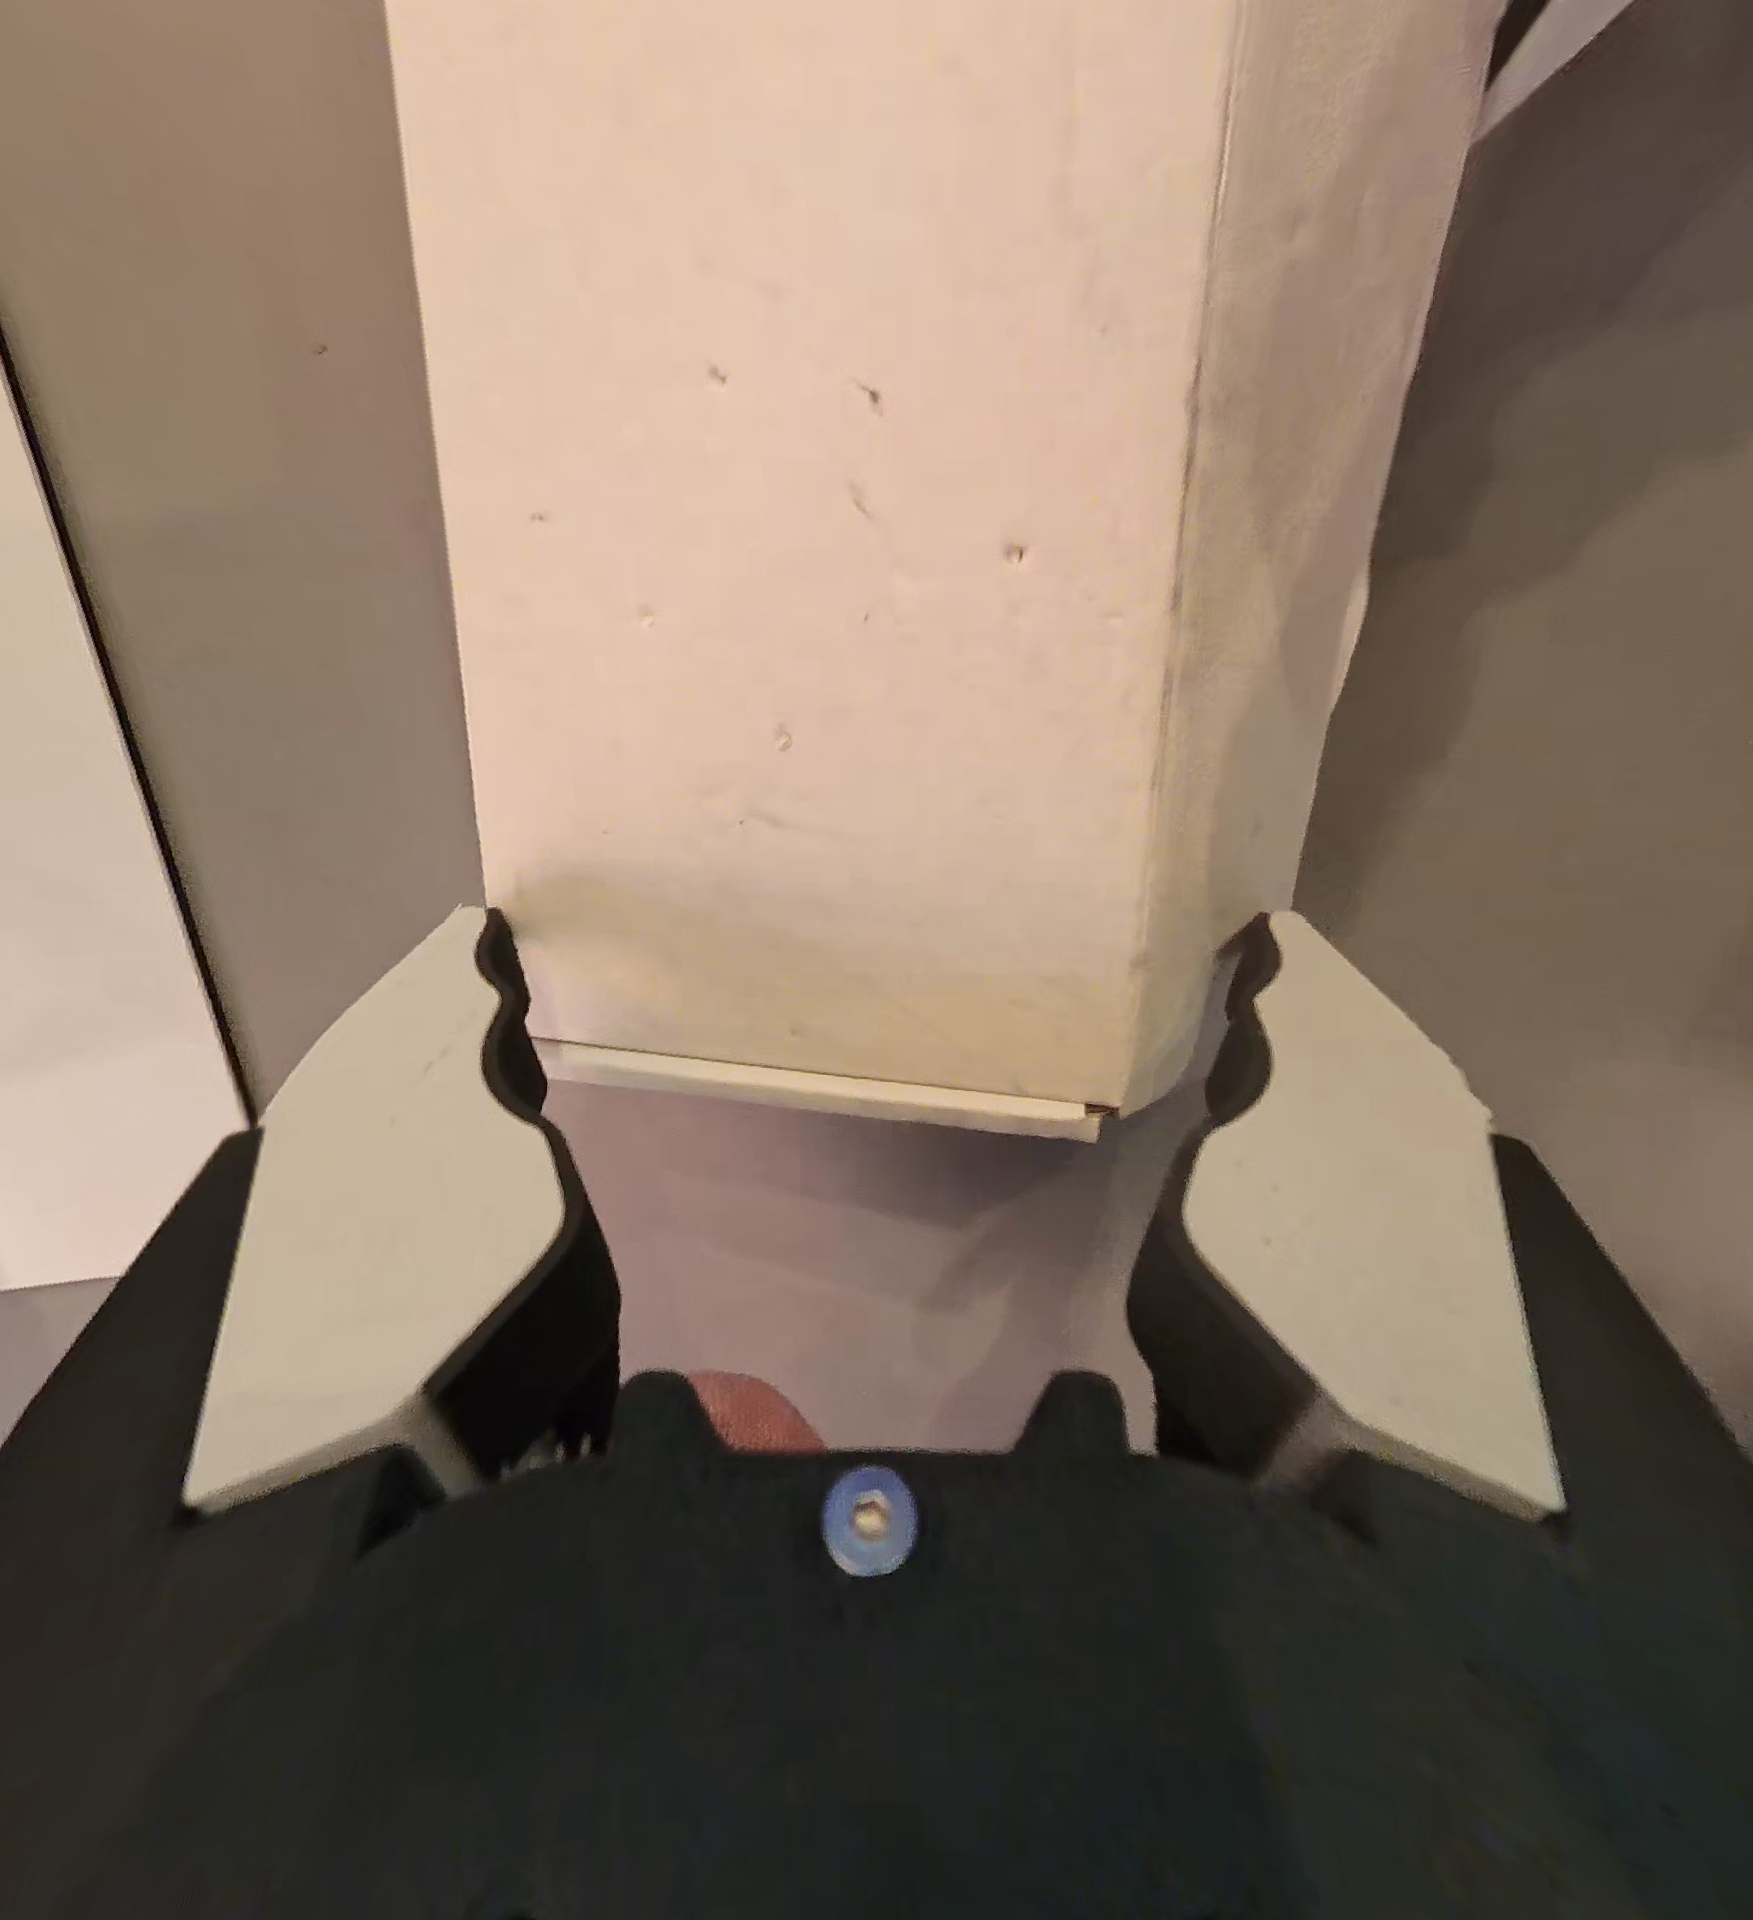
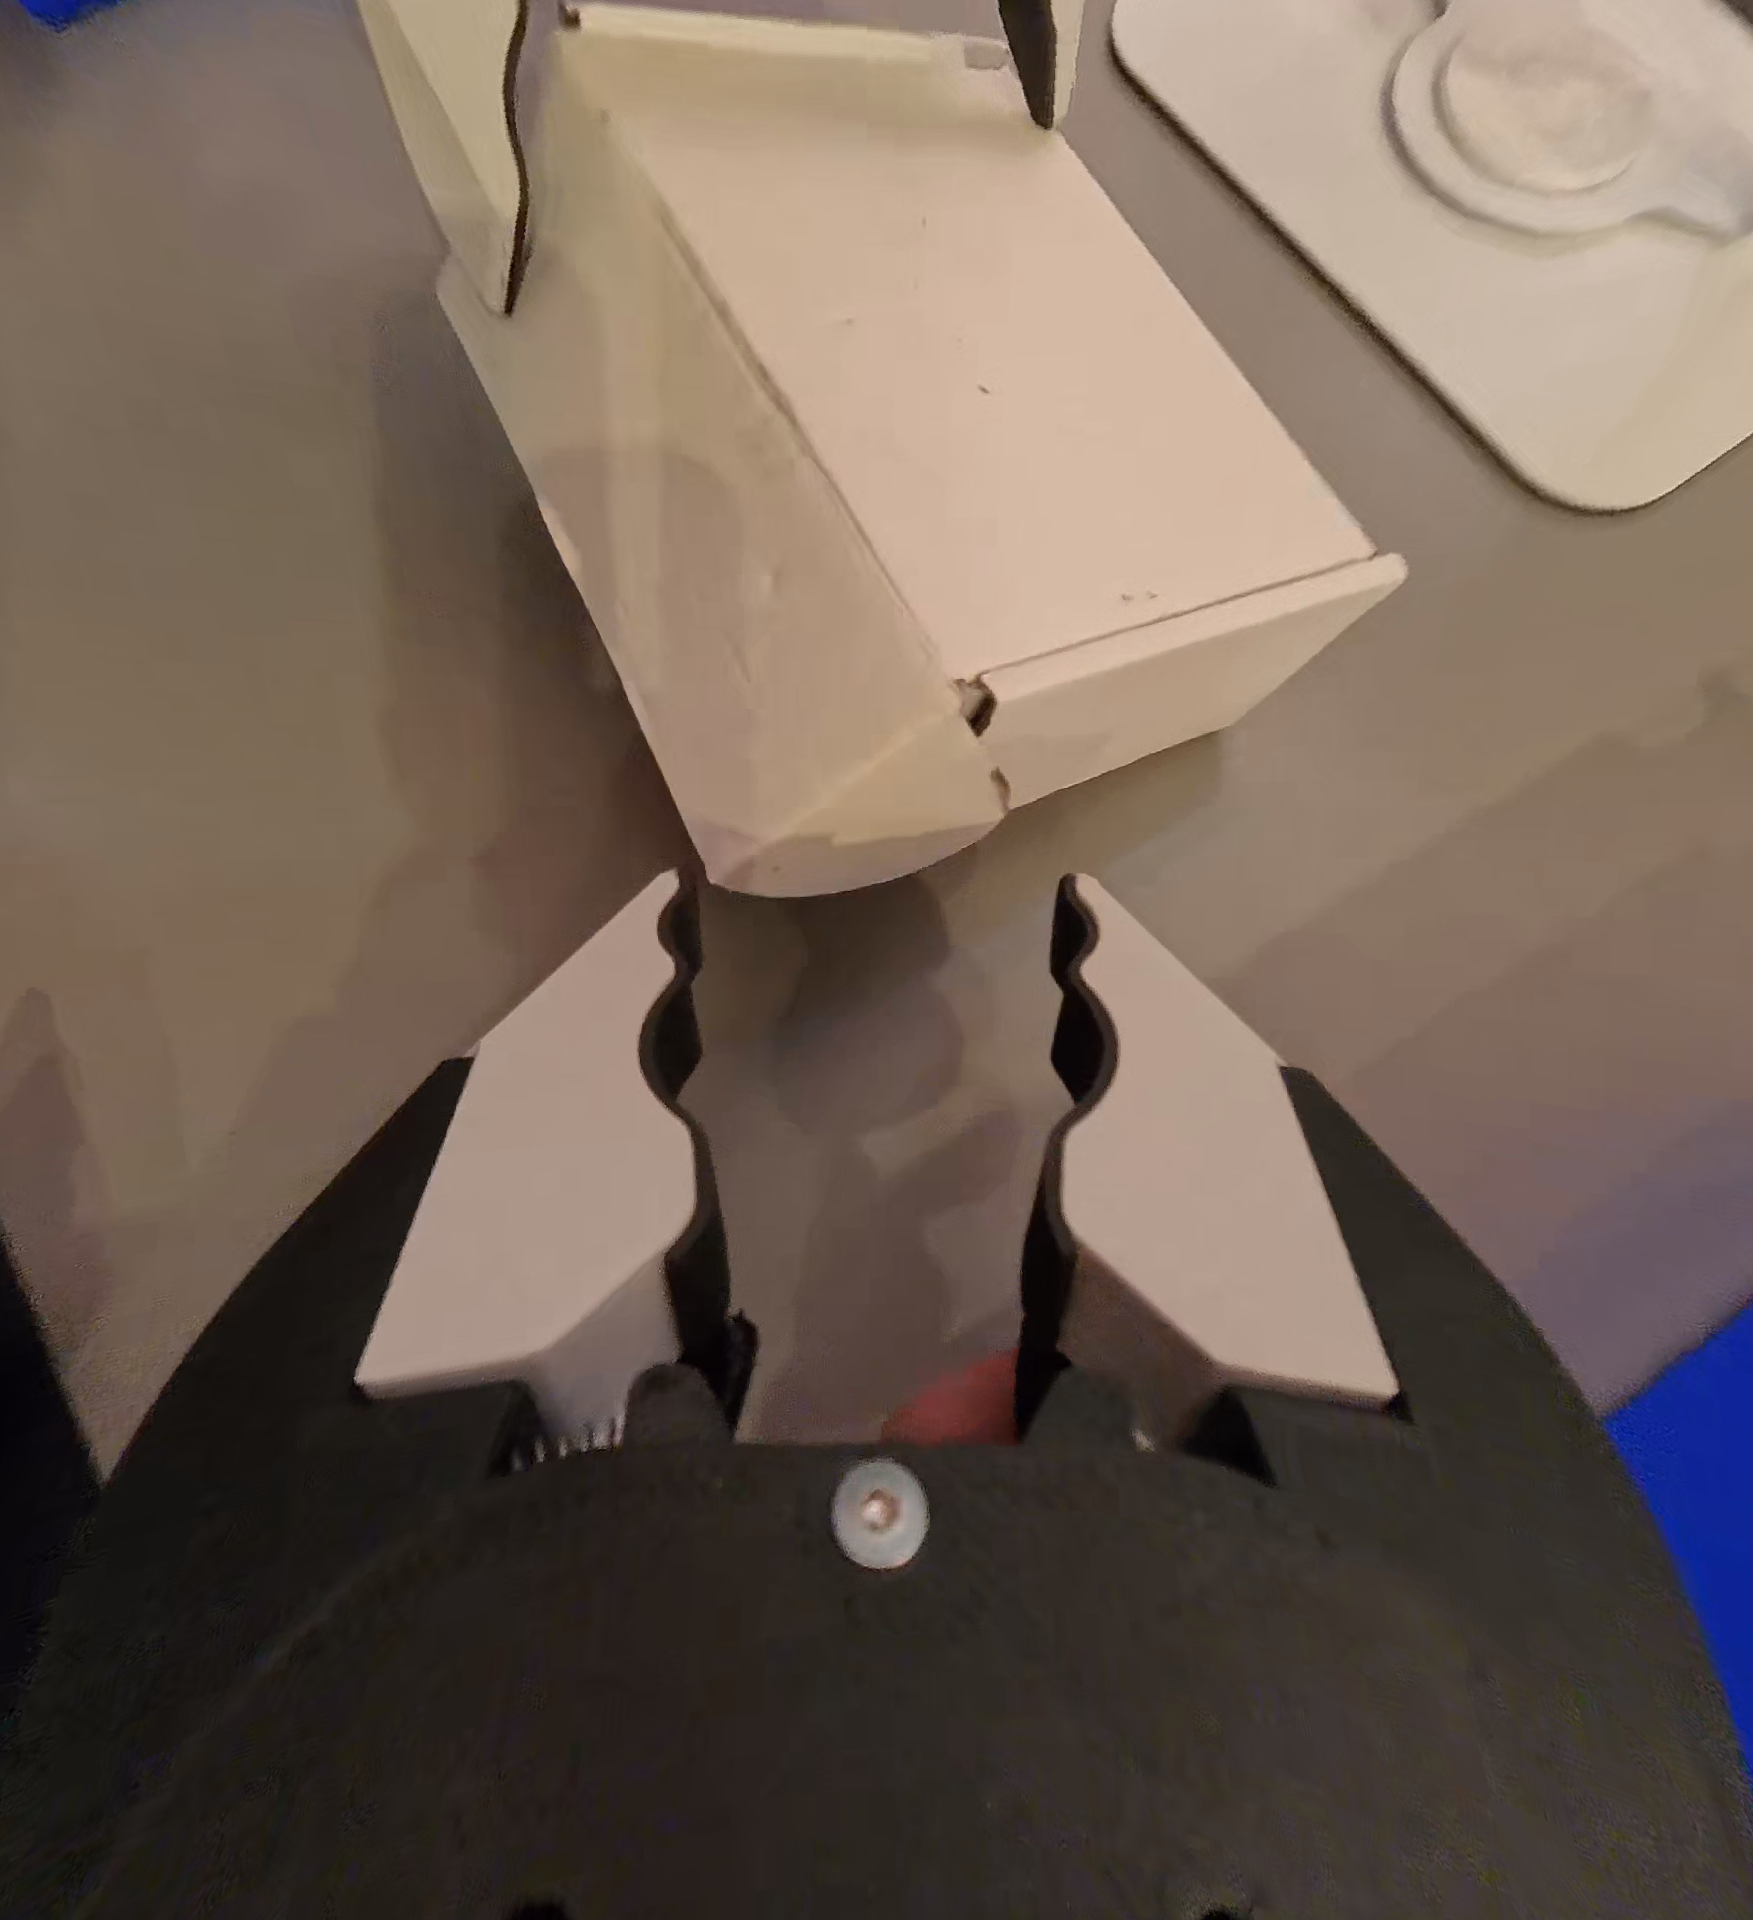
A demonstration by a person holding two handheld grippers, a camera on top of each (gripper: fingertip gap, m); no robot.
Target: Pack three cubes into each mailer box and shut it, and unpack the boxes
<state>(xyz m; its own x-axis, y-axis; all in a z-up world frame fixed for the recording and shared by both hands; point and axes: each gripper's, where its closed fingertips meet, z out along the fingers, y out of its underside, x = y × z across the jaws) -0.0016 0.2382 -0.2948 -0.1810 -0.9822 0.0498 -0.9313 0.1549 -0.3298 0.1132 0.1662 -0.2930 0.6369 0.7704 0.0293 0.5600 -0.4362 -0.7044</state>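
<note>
- Left claw (image 1: pixel 877 1023): spread wide, its fingers clasping both sides of the closed white mailer box (image 1: pixel 830 499) at the near end.
- Right claw (image 2: pixel 877 935): half spread, empty; box corner just ahead on the grey surface (image 2: pixel 176 623).
- Box: likely light, dentable cardboard; grip across the stiff side walls.

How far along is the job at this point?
Done: the mailer box looks shut, lid down. In hand: the left gripper straddles one end of it; whether it grips, I cannot tell. The right gripper is open and empty, short of the other end. Left: unclear, since no cubes or other boxes show.
</note>
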